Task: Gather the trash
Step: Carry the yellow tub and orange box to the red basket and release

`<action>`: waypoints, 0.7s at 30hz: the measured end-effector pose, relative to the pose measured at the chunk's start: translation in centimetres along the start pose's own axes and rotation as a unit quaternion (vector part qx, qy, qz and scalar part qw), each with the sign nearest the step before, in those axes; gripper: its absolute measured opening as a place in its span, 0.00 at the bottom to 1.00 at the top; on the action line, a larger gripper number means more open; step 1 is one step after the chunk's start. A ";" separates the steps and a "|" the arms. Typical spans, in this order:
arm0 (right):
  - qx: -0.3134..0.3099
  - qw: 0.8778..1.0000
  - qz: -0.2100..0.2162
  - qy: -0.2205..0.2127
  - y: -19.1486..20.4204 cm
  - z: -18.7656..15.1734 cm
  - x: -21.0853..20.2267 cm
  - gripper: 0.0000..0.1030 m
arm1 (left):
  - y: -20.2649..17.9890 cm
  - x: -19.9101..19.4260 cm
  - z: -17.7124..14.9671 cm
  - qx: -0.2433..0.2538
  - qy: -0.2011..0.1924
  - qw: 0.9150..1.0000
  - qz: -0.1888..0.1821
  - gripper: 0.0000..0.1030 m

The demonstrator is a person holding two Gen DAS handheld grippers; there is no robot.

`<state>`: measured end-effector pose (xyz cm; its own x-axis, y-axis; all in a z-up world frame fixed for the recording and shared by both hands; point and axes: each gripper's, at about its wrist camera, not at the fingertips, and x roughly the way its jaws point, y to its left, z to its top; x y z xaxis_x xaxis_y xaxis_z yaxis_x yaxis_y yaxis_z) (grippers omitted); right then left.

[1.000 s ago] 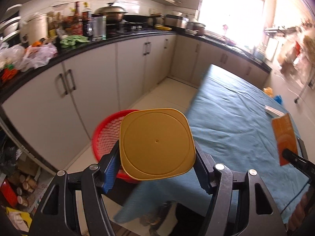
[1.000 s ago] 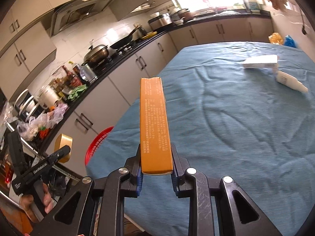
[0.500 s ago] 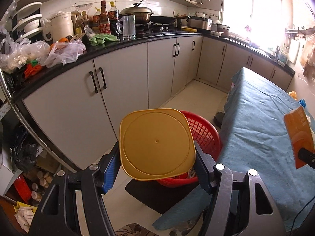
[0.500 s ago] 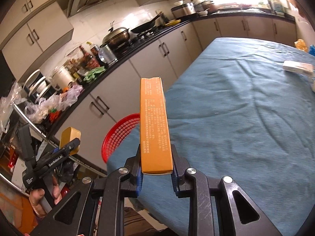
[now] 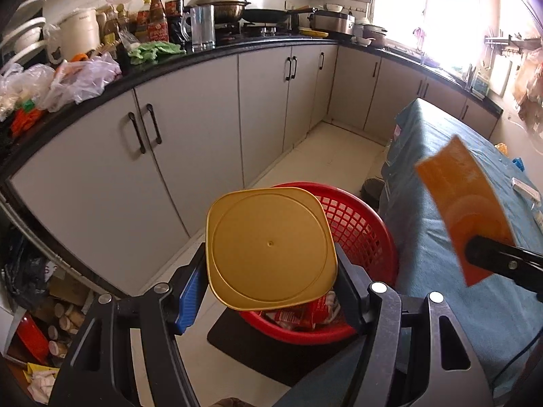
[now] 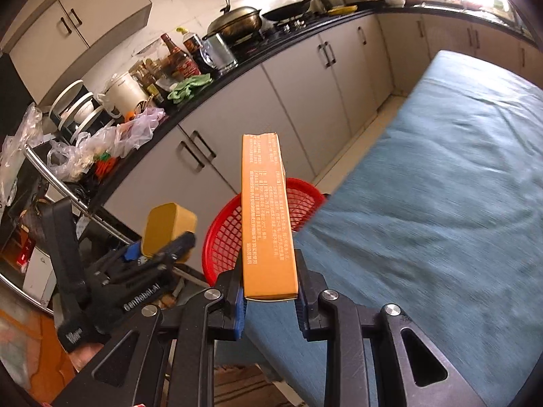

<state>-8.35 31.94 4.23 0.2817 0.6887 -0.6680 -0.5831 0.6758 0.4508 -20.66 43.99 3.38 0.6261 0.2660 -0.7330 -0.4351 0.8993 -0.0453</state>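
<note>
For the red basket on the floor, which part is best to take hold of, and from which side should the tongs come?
Probably the top rim of the red basket, coming from above: it opens upward, and its mesh wall gives the fingers room either side. Both the left tongs and right tongs are full now.

Daylight enters from the window [image 5: 451,17] at upper right of the left wrist view, blown out to white with glare across the adjoining counter; the right wrist view shows the same overexposure in its upper right corner. Strong fisheye curvature bends the cabinets [image 5: 190,156] and leaves dark vignetting at the frame corners; the lower left is dim. The orange box [image 5: 465,210] is motion-blurred at right of the left view; the blue tablecloth [image 6: 441,203] smears across the right half of the right view.
</note>
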 end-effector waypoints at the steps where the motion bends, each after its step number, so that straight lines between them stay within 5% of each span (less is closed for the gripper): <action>1: 0.001 1.000 0.002 0.005 0.1 0.4 0.8 0.25 | 0.1 0.4 0.1 0.000 0.001 1.000 -0.003 0.64; 11: -0.017 0.999 -0.002 0.041 0.8 3.2 7.3 0.26 | 0.2 4.2 1.3 -0.004 0.013 1.000 -0.010 0.64; 15: -0.026 0.999 -0.012 0.034 1.0 3.8 8.0 0.47 | 0.7 4.7 1.4 -0.012 0.020 1.000 -0.018 0.65; 21: -0.017 1.000 -0.024 0.004 0.1 4.0 6.2 0.50 | 0.7 4.5 0.9 0.002 0.028 1.000 0.002 0.68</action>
<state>-3.61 37.29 2.48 0.3034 0.6533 -0.6937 -0.5948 0.6986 0.3977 -17.56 46.14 0.68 0.5872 0.2504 -0.7697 -0.4357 0.8992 -0.0398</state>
